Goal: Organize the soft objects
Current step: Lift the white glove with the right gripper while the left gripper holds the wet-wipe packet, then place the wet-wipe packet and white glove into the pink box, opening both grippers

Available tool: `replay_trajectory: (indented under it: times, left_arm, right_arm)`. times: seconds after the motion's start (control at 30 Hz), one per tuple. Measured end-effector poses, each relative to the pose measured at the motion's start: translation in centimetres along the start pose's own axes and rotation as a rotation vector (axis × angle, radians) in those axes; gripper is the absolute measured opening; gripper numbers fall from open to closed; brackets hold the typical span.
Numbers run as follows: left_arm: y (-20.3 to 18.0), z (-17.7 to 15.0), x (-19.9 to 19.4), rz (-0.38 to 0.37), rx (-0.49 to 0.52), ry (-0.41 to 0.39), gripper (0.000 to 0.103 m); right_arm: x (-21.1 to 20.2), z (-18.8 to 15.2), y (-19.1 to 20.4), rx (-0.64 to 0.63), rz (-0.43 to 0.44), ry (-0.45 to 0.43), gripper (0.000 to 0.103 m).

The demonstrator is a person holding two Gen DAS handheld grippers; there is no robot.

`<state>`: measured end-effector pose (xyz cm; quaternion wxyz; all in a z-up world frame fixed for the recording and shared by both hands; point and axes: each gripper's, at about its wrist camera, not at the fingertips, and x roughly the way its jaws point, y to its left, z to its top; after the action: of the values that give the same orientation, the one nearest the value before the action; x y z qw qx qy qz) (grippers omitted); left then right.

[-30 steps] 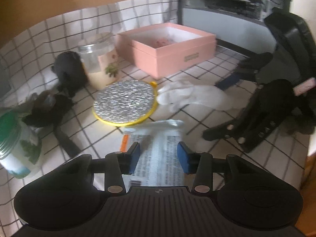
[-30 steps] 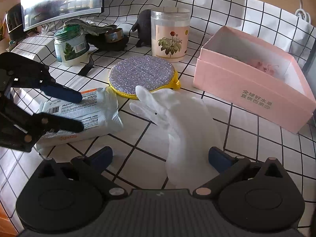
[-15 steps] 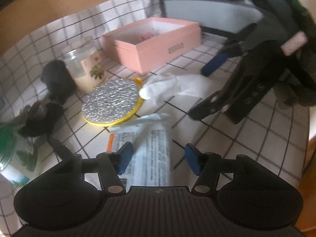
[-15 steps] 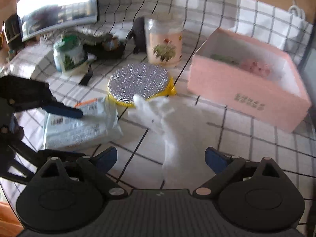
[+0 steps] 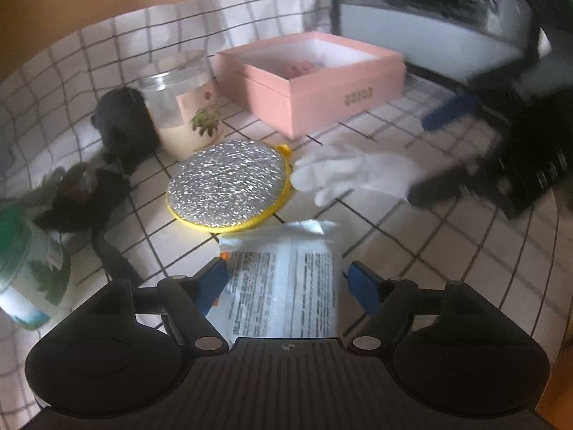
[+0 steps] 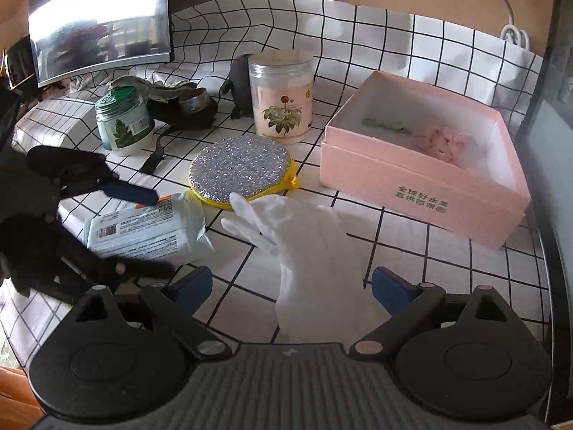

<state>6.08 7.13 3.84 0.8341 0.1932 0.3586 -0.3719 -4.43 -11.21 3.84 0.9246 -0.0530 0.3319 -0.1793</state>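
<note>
The left tool [image 5: 286, 281] stands spread wide over the wipes pack [image 5: 286, 286]; its jaws have just been opening, and the pack lies between the blue pads without being pressed, flat on the counter [image 6: 447, 272]. The right tool [image 6: 292, 286] is also released, with its jaws wide on both sides of the white glove [image 6: 308, 251]. The glove lies loose on the checked cloth, its fingers pointing toward the round glitter pad [image 6: 240, 166], which has a yellow rim. The fingertips are just beside this pad. Behind the glove is the open pink box [image 6: 422, 193], and inside it there are a pink soft thing and something pale green. A jar [image 6: 281, 96] with a flower label stands behind the pad, and a green-lidded jar [image 6: 123, 122] is further left.
</note>
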Motion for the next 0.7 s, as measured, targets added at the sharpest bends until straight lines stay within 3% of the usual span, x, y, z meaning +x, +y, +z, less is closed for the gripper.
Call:
replay_trajectory:
  times: [0.2, 0.4, 0.57, 0.67, 0.7]
  left_arm:
    - [0.8, 0.1, 0.9, 0.004, -0.050, 0.021, 0.088]
    - [0.7, -0.3, 0.9, 0.015, -0.079, 0.000, 0.088]
    - [0.9, -0.2, 0.2, 0.020, -0.109, 0.048, 0.087]
    - [0.8, -0.6, -0.6, 0.030, -0.132, 0.080, 0.084]
    - [0.9, -0.6, -0.8, 0.030, -0.136, 0.085, 0.083]
  right_arm:
    - [-0.3, 0.1, 0.1, -0.004, -0.005, -0.010, 0.097]
    - [-0.1, 0.1, 0.1, -0.013, 0.006, -0.017, 0.097]
    - [1.3, 0.9, -0.3, -0.018, -0.006, -0.035, 0.095]
    - [3.3, 1.5, -0.6, -0.001, 0.006, 0.005, 0.070]
    - [3.9, 1.6, -0.6, -0.001, 0.004, 0.027, 0.048]
